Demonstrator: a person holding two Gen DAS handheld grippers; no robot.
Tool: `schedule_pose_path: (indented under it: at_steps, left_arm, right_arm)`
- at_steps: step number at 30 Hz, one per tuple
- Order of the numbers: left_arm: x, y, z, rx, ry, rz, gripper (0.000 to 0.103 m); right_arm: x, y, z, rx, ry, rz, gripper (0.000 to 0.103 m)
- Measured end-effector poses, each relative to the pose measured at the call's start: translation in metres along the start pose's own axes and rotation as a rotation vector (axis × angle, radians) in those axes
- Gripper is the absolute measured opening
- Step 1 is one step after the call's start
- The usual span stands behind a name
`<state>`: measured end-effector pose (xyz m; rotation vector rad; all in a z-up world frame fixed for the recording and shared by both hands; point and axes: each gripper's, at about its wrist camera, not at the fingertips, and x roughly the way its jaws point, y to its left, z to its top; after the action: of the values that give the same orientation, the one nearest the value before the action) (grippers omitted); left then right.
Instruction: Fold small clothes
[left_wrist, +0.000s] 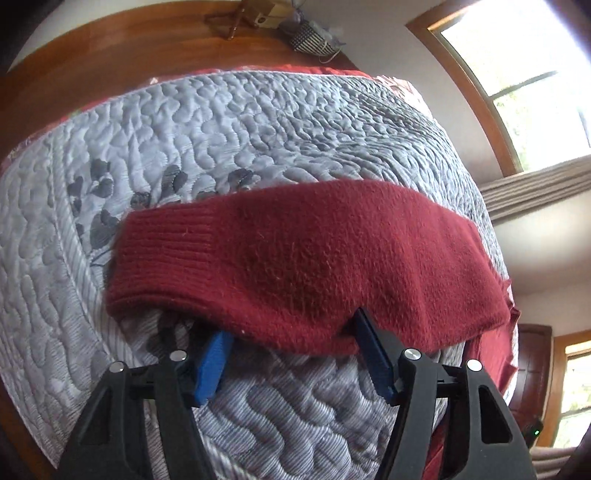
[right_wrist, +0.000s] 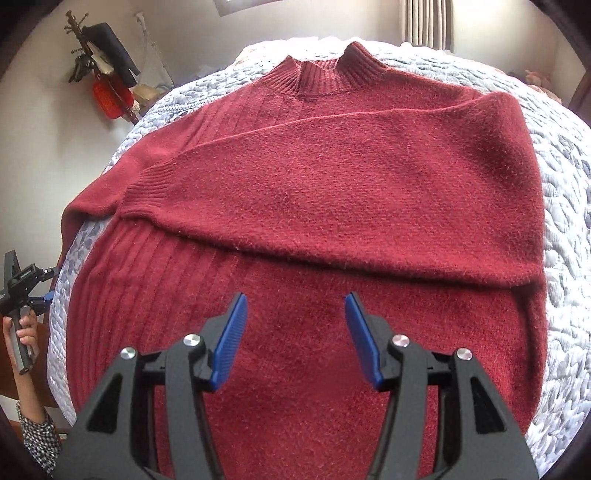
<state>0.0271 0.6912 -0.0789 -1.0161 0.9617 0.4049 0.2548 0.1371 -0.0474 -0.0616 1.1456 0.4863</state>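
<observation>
Right wrist view: one dark red fuzzy knit sweater (right_wrist: 332, 192) with a ribbed mock collar lies flat on the grey quilted bedspread (right_wrist: 569, 206), one sleeve folded across its chest. The right gripper (right_wrist: 295, 328) hovers above its lower body, blue pads wide apart, empty. The left gripper (left_wrist: 295, 332), also spread wide and clamping nothing, reaches under the other sleeve's edge.

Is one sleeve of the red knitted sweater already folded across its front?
Yes, one ribbed-cuff sleeve lies across the red knitted sweater.
</observation>
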Motion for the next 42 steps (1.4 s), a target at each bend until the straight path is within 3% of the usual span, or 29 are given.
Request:
schedule_pose_path:
  at_steps: [4, 7, 9, 12, 15, 20, 25, 32, 42]
  left_arm:
    - [0.008, 0.015, 0.013, -0.102, -0.012, -0.027, 0.063]
    - [0.010, 0.019, 0.016, -0.137, -0.023, -0.003, 0.042]
    - [0.007, 0.016, 0.016, -0.143, -0.044, 0.004, 0.022]
    - [-0.003, 0.005, 0.016, -0.116, -0.116, 0.053, 0.007]
    - [-0.018, -0.023, 0.013, -0.034, -0.214, 0.094, 0.007]
    - [-0.043, -0.103, -0.006, 0.194, -0.390, 0.140, 0.007]
    - [-0.051, -0.190, -0.040, 0.424, -0.493, 0.123, 0.007]
    - [-0.024, -0.282, -0.091, 0.633, -0.447, 0.027, 0.007]
    - [0.064, -0.363, -0.180, 0.825, -0.235, -0.058, 0.007]
  right_arm:
    - [0.001, -0.006, -0.002, -0.008, -0.005, -0.019, 0.056]
    - [0.005, -0.009, -0.003, -0.004, 0.001, -0.014, 0.056]
    - [0.007, -0.011, -0.004, -0.005, 0.000, -0.010, 0.056]
    - [0.007, -0.011, -0.006, -0.012, -0.006, -0.007, 0.056]
    - [0.003, -0.011, -0.010, -0.020, -0.015, -0.012, 0.057]
    - [-0.006, -0.015, -0.016, -0.035, -0.031, -0.045, 0.058]
    - [-0.014, -0.023, -0.021, -0.039, -0.051, -0.075, 0.060]
    - [-0.024, -0.041, -0.028, -0.017, -0.070, -0.103, 0.060]
    - [-0.030, -0.069, -0.036, 0.024, -0.078, -0.113, 0.060]
